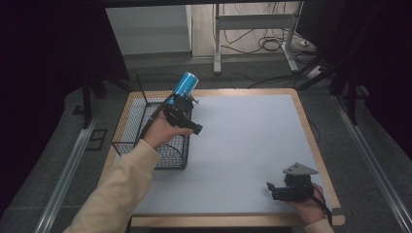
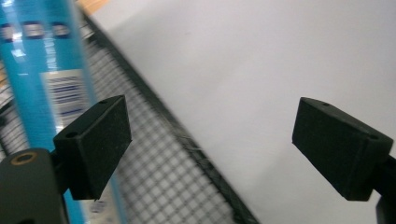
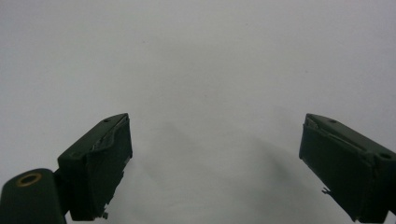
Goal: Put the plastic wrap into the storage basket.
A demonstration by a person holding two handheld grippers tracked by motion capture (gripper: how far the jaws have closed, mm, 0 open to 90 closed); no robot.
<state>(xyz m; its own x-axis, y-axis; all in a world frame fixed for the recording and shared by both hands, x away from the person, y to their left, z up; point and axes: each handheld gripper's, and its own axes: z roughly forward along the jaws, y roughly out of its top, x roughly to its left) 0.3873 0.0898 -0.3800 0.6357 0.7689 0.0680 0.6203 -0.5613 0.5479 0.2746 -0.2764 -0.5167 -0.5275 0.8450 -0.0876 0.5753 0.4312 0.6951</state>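
Dim overall from the high view: corners fall to near black, heavy vignette left and right. My table mat (image 1: 252,145) is the brightest patch, evenly lit and grey, no hard glare. Light looks soft and from above; shadows under my right gripper (image 1: 279,190) are faint.

Left gripper view: brighter, washed-out mat, motion blur smearing the wire basket (image 2: 173,163) mesh and the blue can (image 2: 42,70), its label print unreadable. My pads (image 2: 95,144) are sharper than the background.

Right gripper view: flat grey light, mat featureless and soft. A faint, diffuse shadow spreads between my pads (image 3: 100,163). Edges darken slightly toward the bottom corners.
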